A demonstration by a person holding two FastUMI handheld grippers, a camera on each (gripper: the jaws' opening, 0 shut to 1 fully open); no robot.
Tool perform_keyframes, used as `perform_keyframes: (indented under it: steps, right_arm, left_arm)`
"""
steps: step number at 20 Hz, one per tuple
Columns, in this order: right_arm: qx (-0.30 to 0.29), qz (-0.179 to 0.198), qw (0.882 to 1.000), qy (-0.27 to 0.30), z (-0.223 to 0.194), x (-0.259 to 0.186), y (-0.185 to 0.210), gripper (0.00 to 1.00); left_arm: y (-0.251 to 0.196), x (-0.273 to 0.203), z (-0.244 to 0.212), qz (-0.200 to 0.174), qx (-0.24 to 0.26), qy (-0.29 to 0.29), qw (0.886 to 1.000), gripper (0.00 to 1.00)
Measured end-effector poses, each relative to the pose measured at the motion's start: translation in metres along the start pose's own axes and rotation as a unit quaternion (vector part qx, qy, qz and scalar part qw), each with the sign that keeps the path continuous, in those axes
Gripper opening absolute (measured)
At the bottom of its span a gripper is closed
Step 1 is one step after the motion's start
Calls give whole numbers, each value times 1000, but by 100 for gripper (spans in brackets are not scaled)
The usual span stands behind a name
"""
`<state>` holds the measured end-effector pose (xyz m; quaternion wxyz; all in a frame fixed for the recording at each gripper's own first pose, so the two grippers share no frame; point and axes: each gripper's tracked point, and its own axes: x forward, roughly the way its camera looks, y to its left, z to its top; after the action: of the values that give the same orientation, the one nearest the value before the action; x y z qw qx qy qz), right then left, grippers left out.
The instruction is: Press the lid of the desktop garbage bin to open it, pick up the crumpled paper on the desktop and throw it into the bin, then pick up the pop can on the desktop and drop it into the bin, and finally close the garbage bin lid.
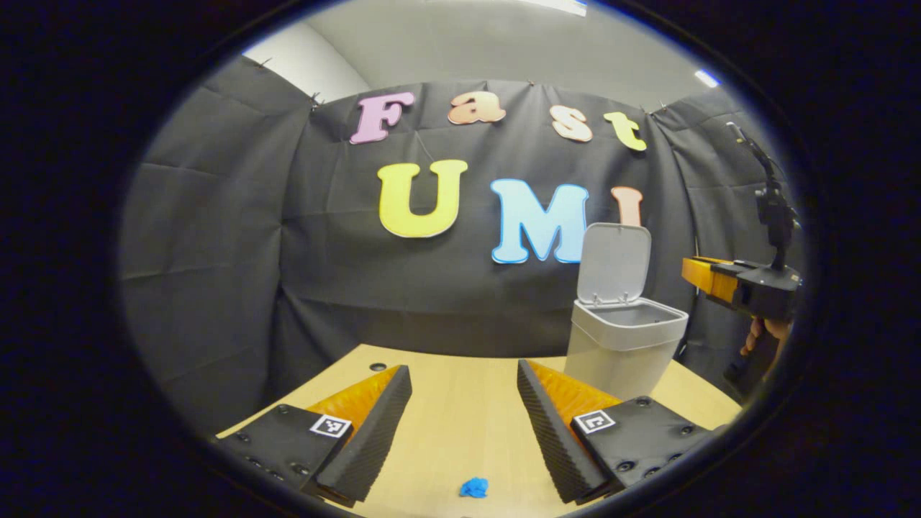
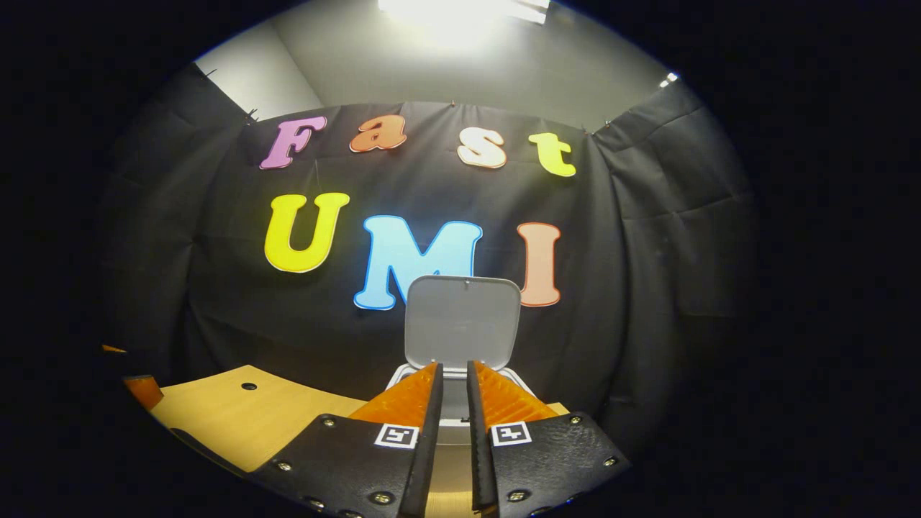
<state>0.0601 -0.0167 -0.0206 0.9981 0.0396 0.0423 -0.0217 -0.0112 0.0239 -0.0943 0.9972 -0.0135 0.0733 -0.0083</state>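
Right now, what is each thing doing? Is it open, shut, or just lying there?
Bin: upright on the table, open.
Lid: up, standing behind the opening.
Blue paper: crumpled, lying on the table, not held.
Left gripper: open, empty, above the table.
Right gripper: fingers almost closed with a thin gap, nothing between them, in front of the bin.

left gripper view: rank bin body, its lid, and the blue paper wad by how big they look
1. Bin body, largest.
2. Lid, standing open; slightly smaller than the body, close enough that the slanted view makes it unsure.
3. Blue paper wad, by far the smallest, though nearest the camera.
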Motion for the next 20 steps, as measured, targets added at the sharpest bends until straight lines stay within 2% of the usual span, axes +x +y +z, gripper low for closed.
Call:
perform_keyframes:
  steps: [1, 2, 5, 7, 9, 10, 11, 13, 14, 16, 20]
  right_arm:
    - [0, -5, 1000, 1, -2, -6, 1, 25]
    - [-1, -14, 1000, 2, -3, -12, -3, 35]
    - [-3, -28, 1000, 9, -10, -29, -9, 41]
    - [-4, -30, 999, 17, -16, -38, -8, 51]
    - [-9, -29, 999, 25, -21, -45, -6, 62]
    - [-11, -29, 999, 29, -22, -48, -5, 63]
    - [-12, -26, 999, 34, -25, -52, -2, 72]
    - [-14, -16, 999, 40, -29, -59, 5, 81]
    - [-14, -14, 999, 42, -30, -61, 7, 89]
    - [-18, -12, 999, 45, -33, -68, 11, 93]
    - [-24, -9, 998, 50, -37, -79, 17, 93]
  left_arm:
    - [1, 2, -7, -6, -4, 8, 1000, 98]
    - [3, 3, -15, -9, -7, 17, 1000, 99]
    - [4, 7, -40, -22, -9, 41, 999, 96]
    - [5, 10, -58, -25, 1, 55, 998, 98]
    - [2, 10, -77, -37, 12, 67, 997, 95]
    - [0, 11, -88, -42, 17, 74, 996, 95]
    - [-1, 13, -101, -48, 24, 83, 995, 98]
    - [-4, 16, -133, -58, 34, 107, 992, 99]
    - [-4, 18, -143, -60, 34, 117, 991, 99]
    - [-5, 20, -164, -63, 36, 136, 988, 97]
    - [-3, 26, -208, -62, 41, 175, 982, 97]
